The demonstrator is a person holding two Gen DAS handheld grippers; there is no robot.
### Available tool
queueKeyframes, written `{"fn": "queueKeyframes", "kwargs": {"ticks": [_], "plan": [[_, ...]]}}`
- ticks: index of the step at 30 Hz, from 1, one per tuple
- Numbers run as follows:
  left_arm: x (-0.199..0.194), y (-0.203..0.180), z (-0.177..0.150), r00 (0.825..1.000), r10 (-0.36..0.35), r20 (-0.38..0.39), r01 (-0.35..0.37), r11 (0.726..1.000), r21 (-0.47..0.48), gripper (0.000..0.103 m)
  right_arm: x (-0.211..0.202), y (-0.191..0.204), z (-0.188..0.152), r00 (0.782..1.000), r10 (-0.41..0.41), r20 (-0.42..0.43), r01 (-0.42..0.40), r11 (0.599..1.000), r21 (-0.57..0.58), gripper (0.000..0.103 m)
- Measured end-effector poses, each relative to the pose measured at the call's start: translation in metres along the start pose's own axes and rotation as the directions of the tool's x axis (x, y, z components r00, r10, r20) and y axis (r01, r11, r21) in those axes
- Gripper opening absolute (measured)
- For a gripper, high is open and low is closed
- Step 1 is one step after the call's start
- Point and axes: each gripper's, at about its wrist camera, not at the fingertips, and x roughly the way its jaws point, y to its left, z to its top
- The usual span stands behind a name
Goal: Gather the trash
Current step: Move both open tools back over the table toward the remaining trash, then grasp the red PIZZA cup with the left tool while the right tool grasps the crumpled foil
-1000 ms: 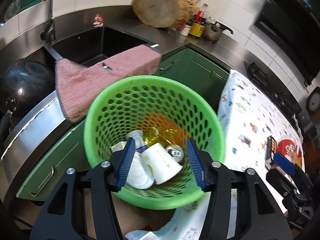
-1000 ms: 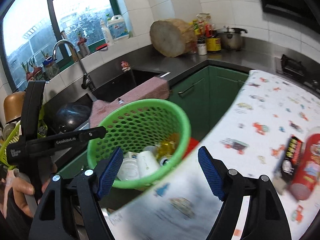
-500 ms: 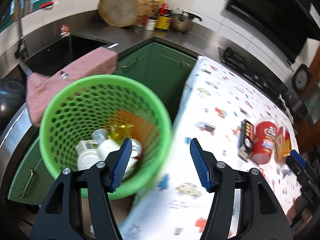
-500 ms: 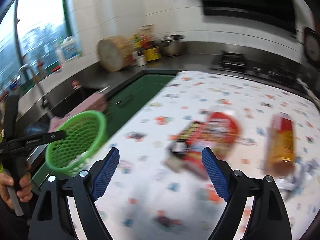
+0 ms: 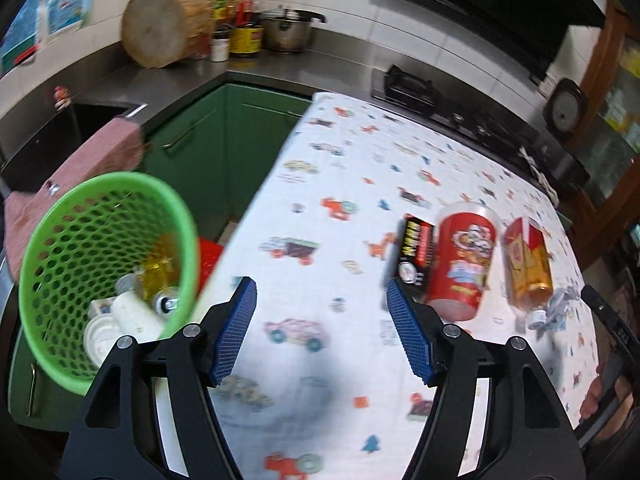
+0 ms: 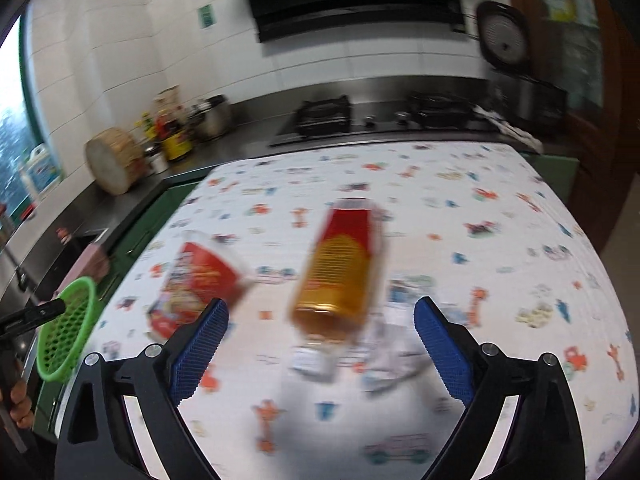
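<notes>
Cartoon-printed cloth covered the table [image 5: 360, 184]; a green basket [image 5: 52, 240] holding cups sat off its left edge. Red cup [image 5: 464, 264], amber bottle [image 6: 340, 272] and black pack [image 5: 416, 256] lay on the table. Left gripper [image 5: 322, 332] and right gripper [image 6: 320, 348] were empty, jaws just widened.

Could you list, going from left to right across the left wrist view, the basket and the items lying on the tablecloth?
green basket → black box → red cup → amber bottle
</notes>
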Motion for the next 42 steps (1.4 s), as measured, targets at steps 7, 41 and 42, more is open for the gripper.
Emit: {"fn": "queueKeyframes", "kwargs": {"ticks": [7, 41, 42], "plan": [[0.018, -0.045, 0.005, 0.999, -0.045, -0.021, 0.046, 0.997, 0.068, 0.076, 0.022, -0.053, -0.004, 0.998, -0.030, -0.061, 0.035, 0.995, 0.092, 0.091], [0.111, -0.151, 0.005, 0.986, -0.072, -0.149, 0.119, 0.935, 0.334, 0.083, 0.053, -0.056, -0.034, 0.988, -0.019, -0.150, 0.033, 0.996, 0.089, 0.052], [0.113, -0.152, 0.005, 0.986, -0.070, -0.152, 0.118, 0.934, 0.338, 0.083, 0.052, -0.057, -0.035, 0.989, -0.022, -0.147, 0.036, 0.995, 0.091, 0.051]]}}
